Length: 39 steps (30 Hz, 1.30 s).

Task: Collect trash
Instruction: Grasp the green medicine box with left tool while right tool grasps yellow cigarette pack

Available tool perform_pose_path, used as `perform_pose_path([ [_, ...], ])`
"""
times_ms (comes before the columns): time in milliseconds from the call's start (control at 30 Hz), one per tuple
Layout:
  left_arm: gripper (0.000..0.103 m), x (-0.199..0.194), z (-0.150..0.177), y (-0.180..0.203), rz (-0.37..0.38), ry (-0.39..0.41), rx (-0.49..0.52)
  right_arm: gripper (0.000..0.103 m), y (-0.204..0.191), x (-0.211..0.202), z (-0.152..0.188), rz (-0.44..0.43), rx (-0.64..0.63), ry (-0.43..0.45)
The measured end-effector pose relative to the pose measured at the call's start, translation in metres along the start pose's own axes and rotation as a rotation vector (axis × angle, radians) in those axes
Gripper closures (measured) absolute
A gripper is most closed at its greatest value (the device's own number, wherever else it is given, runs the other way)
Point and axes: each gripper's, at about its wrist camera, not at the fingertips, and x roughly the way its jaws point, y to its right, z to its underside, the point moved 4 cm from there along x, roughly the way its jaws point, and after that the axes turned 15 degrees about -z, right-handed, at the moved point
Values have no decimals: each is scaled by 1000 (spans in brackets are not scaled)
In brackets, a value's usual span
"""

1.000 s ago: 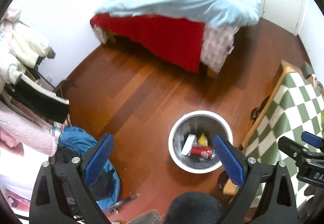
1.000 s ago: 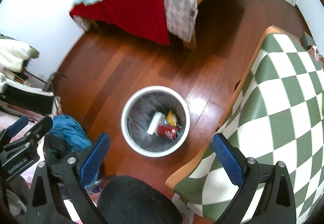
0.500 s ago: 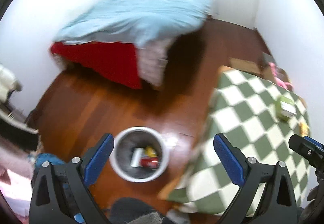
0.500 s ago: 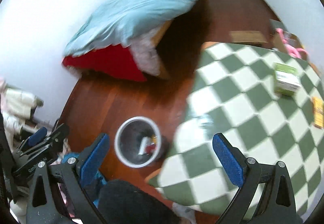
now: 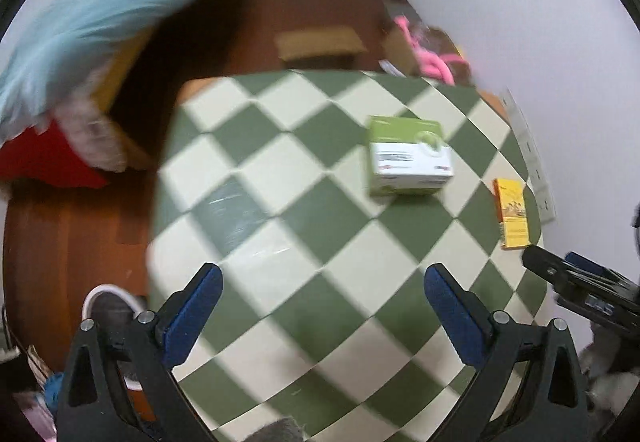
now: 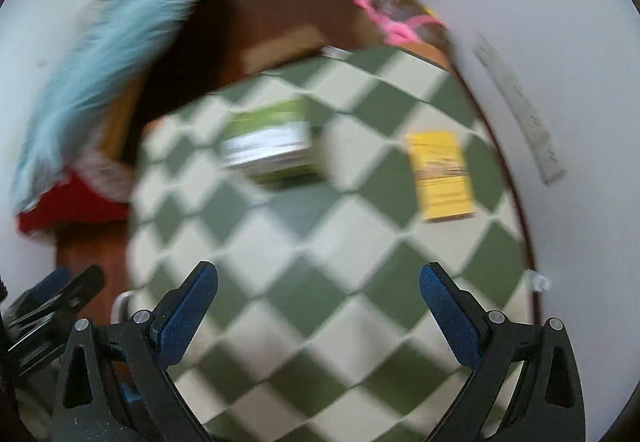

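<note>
Left wrist shows my left gripper point(image 5: 318, 306) spread wide and empty above the table point(image 5: 280, 242); the right gripper point(image 6: 318, 306) likewise. The green box point(image 5: 408, 158) sits mid-table, the yellow box point(image 5: 512, 214) beside it, nearer the wall. Both look light, stiff cardboard; I'd pinch across the short sides.
</note>
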Motion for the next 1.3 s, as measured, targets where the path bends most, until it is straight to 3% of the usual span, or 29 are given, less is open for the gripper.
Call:
perform_pose_path([
  [133, 0, 24, -34, 45, 6, -77, 53, 1, 66, 35, -37, 93, 73, -92],
  [267, 0, 42, -59, 79, 13, -143, 90, 1, 103, 65, -59, 151, 90, -175],
  [433, 0, 70, -76, 103, 7, -211, 116, 1, 132, 88, -79, 161, 144, -220],
  [633, 1, 95, -82, 112, 10, -263, 95, 3, 145, 108, -90, 147, 148, -264],
  [833, 1, 106, -85, 114, 3, -270, 115, 18, 150, 120, -92, 128, 159, -284],
  [1000, 14, 109, -84, 112, -16, -243, 111, 19, 149, 124, -93, 146, 139, -286],
  [1300, 16, 108, -83, 110, -34, -193, 117, 23, 136, 124, -90, 203, 71, -274],
])
